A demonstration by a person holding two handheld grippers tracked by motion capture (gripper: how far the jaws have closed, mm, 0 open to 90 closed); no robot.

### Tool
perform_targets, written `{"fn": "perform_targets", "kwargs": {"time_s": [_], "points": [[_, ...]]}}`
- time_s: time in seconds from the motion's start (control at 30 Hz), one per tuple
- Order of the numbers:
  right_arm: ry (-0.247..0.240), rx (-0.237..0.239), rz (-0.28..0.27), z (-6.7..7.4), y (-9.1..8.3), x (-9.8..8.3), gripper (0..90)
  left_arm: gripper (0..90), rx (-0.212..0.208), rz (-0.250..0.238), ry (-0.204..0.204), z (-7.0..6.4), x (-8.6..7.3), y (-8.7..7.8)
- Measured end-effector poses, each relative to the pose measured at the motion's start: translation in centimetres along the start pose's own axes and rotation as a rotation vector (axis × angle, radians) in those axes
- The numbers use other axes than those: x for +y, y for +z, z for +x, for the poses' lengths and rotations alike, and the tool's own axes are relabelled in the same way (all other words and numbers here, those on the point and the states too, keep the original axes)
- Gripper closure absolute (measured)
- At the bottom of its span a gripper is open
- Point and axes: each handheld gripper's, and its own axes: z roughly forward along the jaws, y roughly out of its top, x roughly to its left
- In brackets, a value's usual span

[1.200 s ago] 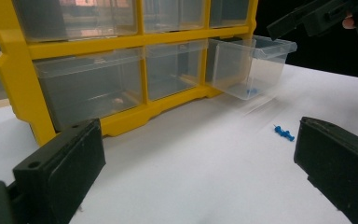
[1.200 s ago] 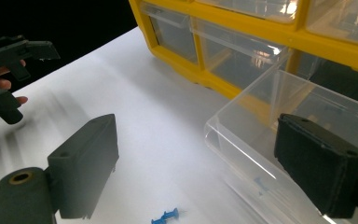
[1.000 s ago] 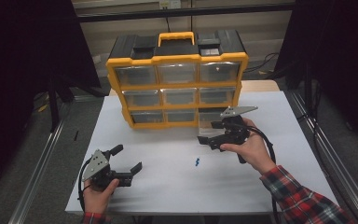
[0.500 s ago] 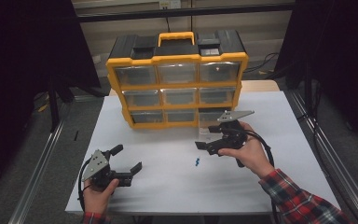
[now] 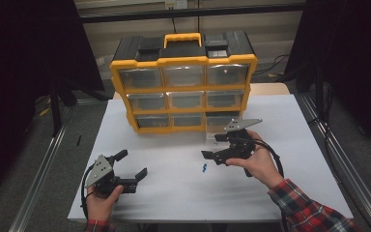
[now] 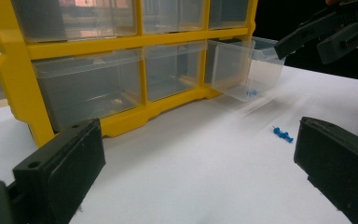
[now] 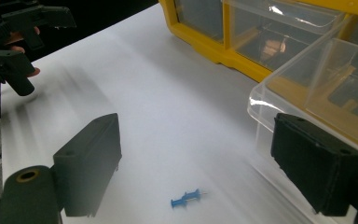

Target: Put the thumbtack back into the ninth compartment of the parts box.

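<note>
Two small blue push pins [image 5: 204,168] lie together on the white table [image 5: 174,193], in front of a yellow and black drawer cabinet [image 5: 183,87]. Its bottom right clear drawer [image 5: 217,131] is pulled out, and the left gripper view shows something blue inside the drawer [image 6: 244,67]. My right gripper [image 5: 212,146] hovers open just right of and behind the pins, which lie low between its jaws in its own view [image 7: 186,198]. My left gripper [image 5: 131,164] rests open and empty at the front left, with the pins [image 6: 283,135] off to its right.
The cabinet stands at the back middle of the table with its other drawers closed. Table edges run close at the front and both sides, with metal rails [image 5: 38,183] on the floor beyond. Dark curtains hang left and right.
My right gripper has drifted a little left and toward the front, closer to the pins. The left gripper, pins and drawer have stayed put.
</note>
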Motion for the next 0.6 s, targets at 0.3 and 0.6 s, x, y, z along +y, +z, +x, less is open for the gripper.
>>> {"fn": "perform_targets", "kwargs": {"time_s": [0.3, 0.6], "points": [[-0.004, 0.001, 0.008, 0.1, 0.2, -0.7, 17.5, 1.6, 0.004, 0.002, 0.001, 0.0, 0.0, 0.0], [-0.016, 0.016, 0.016, 0.7, 0.4, -1.2, 22.1, 1.6, 0.007, 0.002, 0.011, 0.1, 0.0, -0.1]]}}
